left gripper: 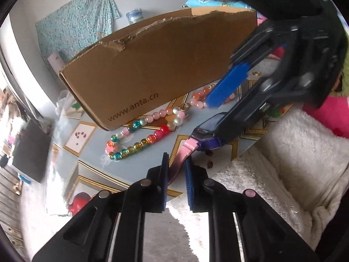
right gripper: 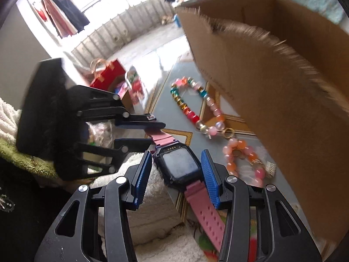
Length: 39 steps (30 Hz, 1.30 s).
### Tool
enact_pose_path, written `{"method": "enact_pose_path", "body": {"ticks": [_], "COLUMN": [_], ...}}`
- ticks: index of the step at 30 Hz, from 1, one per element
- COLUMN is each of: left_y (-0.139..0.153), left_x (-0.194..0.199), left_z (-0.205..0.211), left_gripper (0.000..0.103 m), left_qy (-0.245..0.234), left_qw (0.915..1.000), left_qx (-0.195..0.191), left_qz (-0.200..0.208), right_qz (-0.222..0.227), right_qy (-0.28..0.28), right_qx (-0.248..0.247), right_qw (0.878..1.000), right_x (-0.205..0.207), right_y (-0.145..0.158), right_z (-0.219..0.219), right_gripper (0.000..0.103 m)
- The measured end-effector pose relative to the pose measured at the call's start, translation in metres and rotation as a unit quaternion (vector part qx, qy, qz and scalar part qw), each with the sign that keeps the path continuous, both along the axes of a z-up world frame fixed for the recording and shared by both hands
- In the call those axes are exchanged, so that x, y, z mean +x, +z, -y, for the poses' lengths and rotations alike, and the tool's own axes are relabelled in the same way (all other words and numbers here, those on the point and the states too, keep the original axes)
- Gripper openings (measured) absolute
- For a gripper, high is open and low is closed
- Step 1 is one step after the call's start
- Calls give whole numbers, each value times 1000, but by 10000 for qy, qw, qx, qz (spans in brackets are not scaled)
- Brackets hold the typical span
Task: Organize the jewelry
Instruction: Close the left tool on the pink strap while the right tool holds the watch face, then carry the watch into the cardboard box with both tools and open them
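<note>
At the bottom of the left wrist view, the left hand-held gripper (left gripper: 176,182) is clenched on the pink strap of a smartwatch (left gripper: 208,128), its blue pads pressing the band from both sides. The watch hangs above the edge of the pale blue desk (left gripper: 96,172), its far end inside the right hand-held gripper (left gripper: 220,100). A bead necklace (left gripper: 139,139) lies on the desk beside a torn cardboard box (left gripper: 157,65).

In the right wrist view, the right hand-held gripper (right gripper: 176,175) straddles the watch case (right gripper: 180,166); its pads look just clear of the case, though contact cannot be told. The left hand-held gripper (right gripper: 150,131) pinches the far strap. An orange-pink bead bracelet (right gripper: 244,161) lies near the box (right gripper: 272,87).
</note>
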<state>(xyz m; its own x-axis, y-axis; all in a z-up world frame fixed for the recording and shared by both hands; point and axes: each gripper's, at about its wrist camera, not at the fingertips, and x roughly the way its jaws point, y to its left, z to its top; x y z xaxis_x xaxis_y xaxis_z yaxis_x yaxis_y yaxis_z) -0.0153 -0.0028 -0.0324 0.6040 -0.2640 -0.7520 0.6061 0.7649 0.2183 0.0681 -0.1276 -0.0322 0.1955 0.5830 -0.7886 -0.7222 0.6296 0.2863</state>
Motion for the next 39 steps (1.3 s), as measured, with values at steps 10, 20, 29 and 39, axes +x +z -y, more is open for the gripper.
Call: {"method": "enact_pose_path", "body": {"ticks": [10,20,29,39], "left_y": [2,1,18,105], "left_x": [13,12,3,-7], "left_z": [-4,1,0,-2], "left_gripper": [12,9,3,3], "left_qy": [-164,88,291,277], "left_qw": [9998,10000,9992,9953], "left_qx": [-7,-36,-212,-668], "left_qz": [-144,-4,164,642], "right_qz": [642,1458,1918,2677], "right_qy": [-857,-1257,-1411,-1480], "right_qx": [-990,-1144,-811,-557], "right_qw": [9893,9746,9679,9504], "right_x": [-51,-72,-76,-83], "right_y": [-9,-6,19,93], "right_z": [36,39,44,47], "right_gripper": [33,2,1,1]}}
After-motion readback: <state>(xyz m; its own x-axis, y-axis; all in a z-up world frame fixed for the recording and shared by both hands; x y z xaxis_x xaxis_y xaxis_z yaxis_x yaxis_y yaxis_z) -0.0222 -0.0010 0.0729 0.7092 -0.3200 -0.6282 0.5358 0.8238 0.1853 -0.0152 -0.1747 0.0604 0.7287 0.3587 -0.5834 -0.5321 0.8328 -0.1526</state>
